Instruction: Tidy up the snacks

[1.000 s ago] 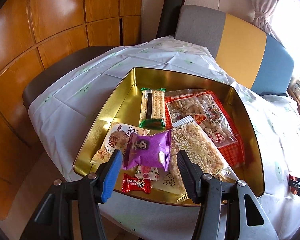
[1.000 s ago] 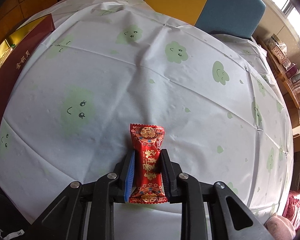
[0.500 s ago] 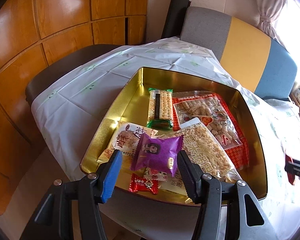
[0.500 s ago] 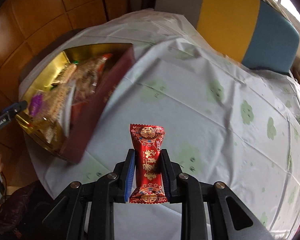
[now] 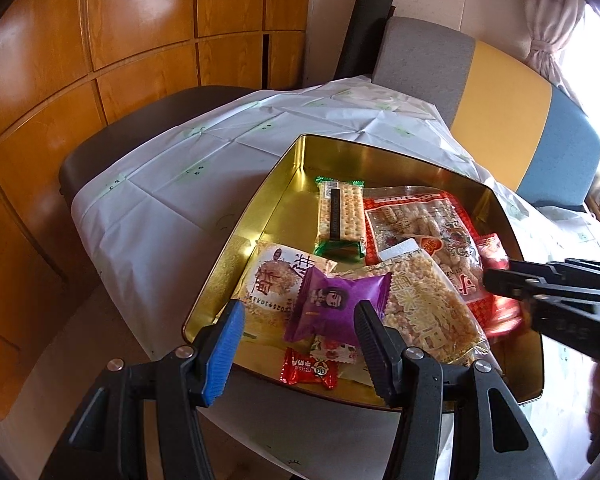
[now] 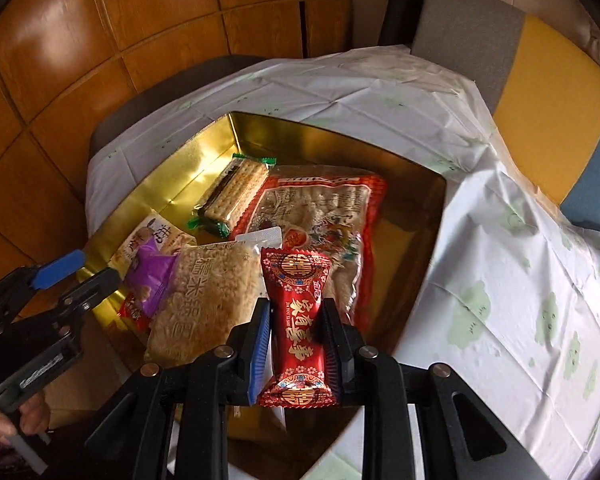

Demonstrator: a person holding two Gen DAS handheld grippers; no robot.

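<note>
A gold tin (image 5: pixel 284 168) holds several snacks: a cracker pack (image 5: pixel 340 212), a big red bag of puffed sticks (image 5: pixel 420 224), a rice-crisp pack (image 5: pixel 424 312), a purple packet (image 5: pixel 336 304) and a small red candy (image 5: pixel 310 368). My left gripper (image 5: pixel 298 340) hovers open over the tin's near edge, with nothing between its fingers. My right gripper (image 6: pixel 296 332) is shut on a red-and-gold candy packet (image 6: pixel 298 320) and holds it above the rice-crisp pack (image 6: pixel 212 292) and the red bag (image 6: pixel 320 208). In the left wrist view the right gripper (image 5: pixel 496 280) comes in from the right over the tin.
The tin stands near the corner of a table under a white cloth with green clouds (image 6: pixel 500 280). A grey, yellow and blue seat back (image 5: pixel 500 100) rises behind, a dark chair (image 5: pixel 140 120) stands at the left, and wood panels (image 5: pixel 100 40) line the wall. A hand (image 6: pixel 16 420) grips the left tool.
My right gripper has swung left with the red candy, from over the bare cloth to over the tin, and has entered the left wrist view. The left gripper has stayed nearly still.
</note>
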